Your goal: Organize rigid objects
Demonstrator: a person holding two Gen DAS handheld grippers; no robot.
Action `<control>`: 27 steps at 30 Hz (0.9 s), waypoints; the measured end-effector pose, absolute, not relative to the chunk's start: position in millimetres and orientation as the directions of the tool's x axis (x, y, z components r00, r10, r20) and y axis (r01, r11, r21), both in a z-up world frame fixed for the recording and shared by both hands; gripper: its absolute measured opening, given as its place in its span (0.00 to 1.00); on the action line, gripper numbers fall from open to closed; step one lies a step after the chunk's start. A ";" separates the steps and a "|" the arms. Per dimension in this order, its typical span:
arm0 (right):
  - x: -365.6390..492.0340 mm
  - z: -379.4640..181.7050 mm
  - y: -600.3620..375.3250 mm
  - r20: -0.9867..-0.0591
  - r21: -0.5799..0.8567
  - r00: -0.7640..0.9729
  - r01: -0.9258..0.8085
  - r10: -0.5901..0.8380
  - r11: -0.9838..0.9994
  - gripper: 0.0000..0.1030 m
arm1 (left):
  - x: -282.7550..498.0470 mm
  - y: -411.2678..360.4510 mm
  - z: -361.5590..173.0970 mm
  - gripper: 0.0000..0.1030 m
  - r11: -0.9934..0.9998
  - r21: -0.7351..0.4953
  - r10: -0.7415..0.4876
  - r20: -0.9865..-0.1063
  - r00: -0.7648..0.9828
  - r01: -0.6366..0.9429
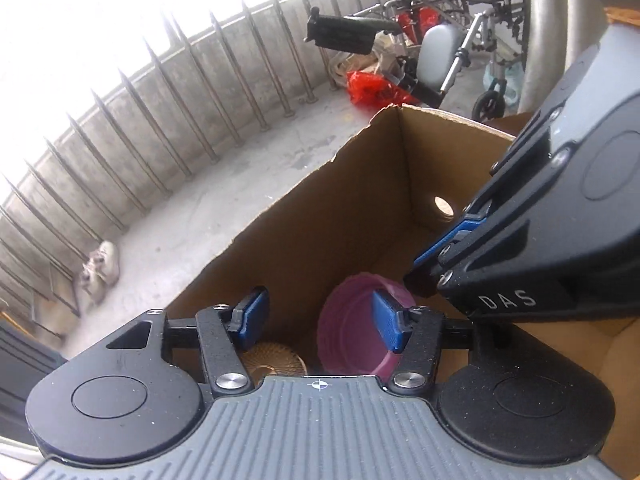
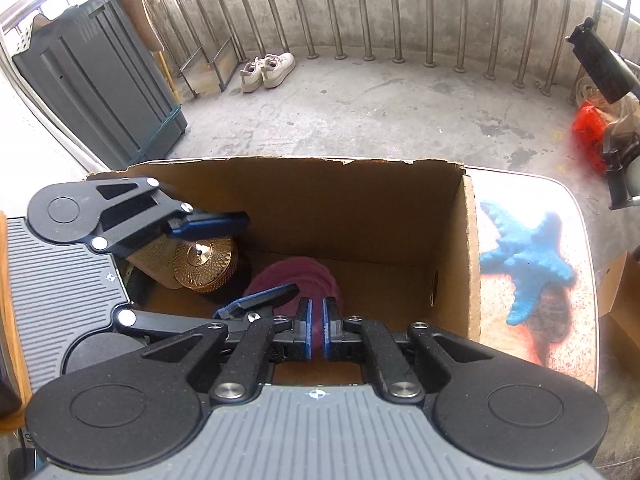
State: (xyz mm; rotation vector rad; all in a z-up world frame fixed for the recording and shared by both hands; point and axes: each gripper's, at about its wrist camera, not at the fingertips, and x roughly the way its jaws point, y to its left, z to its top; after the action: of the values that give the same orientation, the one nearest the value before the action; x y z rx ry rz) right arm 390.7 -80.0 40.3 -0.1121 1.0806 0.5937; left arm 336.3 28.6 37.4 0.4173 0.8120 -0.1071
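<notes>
An open cardboard box (image 2: pixel 304 192) holds a pink ribbed bowl (image 1: pixel 352 328) and an amber glass lidded dish (image 2: pixel 206 258). The box (image 1: pixel 304 216), the bowl (image 2: pixel 296 276) and the dish (image 1: pixel 272 360) show in both views. My left gripper (image 1: pixel 318 324) hangs open over the box, its fingers apart above the dish and the bowl, holding nothing. My right gripper (image 2: pixel 316 328) is nearly shut and empty, just above the bowl at the near wall. A blue starfish toy (image 2: pixel 528 268) lies on the table right of the box.
The box stands on a small patterned table (image 2: pixel 560 340) on a concrete balcony with railing bars (image 2: pixel 368 12). A dark crate (image 2: pixel 100 88) and white shoes (image 2: pixel 268 70) lie at the back left. A wheelchair (image 1: pixel 452 40) and red bags (image 1: pixel 372 88) stand at the right.
</notes>
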 end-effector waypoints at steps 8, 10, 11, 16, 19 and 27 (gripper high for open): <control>389.3 44.8 -87.9 -0.837 0.227 0.345 -0.486 0.424 0.844 0.05 | 326.3 19.0 21.4 0.52 0.863 0.254 -0.069 -0.799 0.598 0.438; 390.1 44.4 -87.6 -0.838 0.224 0.348 -0.481 0.419 0.848 0.05 | 330.4 12.5 12.9 0.48 0.850 0.253 -0.074 -0.811 0.580 0.463; 389.9 44.1 -87.1 -0.839 0.221 0.350 -0.481 0.417 0.849 0.05 | 333.2 8.5 7.4 0.40 0.839 0.276 -0.056 -0.814 0.578 0.470; 392.1 44.7 -90.8 -0.830 0.252 0.345 -0.469 0.439 0.846 0.05 | 340.8 9.0 -2.7 0.17 0.824 0.289 -0.026 -0.840 0.542 0.488; 392.5 44.5 -90.6 -0.831 0.247 0.347 -0.470 0.435 0.847 0.05 | 337.6 6.8 -4.5 0.17 0.793 0.326 -0.004 -0.842 0.539 0.515; 387.0 40.7 -84.2 -0.835 0.204 0.365 -0.490 0.412 0.847 0.05 | 343.3 14.5 -3.1 0.27 0.823 0.303 0.010 -0.854 0.521 0.481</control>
State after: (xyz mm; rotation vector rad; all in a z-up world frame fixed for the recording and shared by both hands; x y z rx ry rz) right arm 387.0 -84.2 40.7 -0.0839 1.0473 0.5810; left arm 343.3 14.5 -3.1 0.5552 0.9936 -0.3005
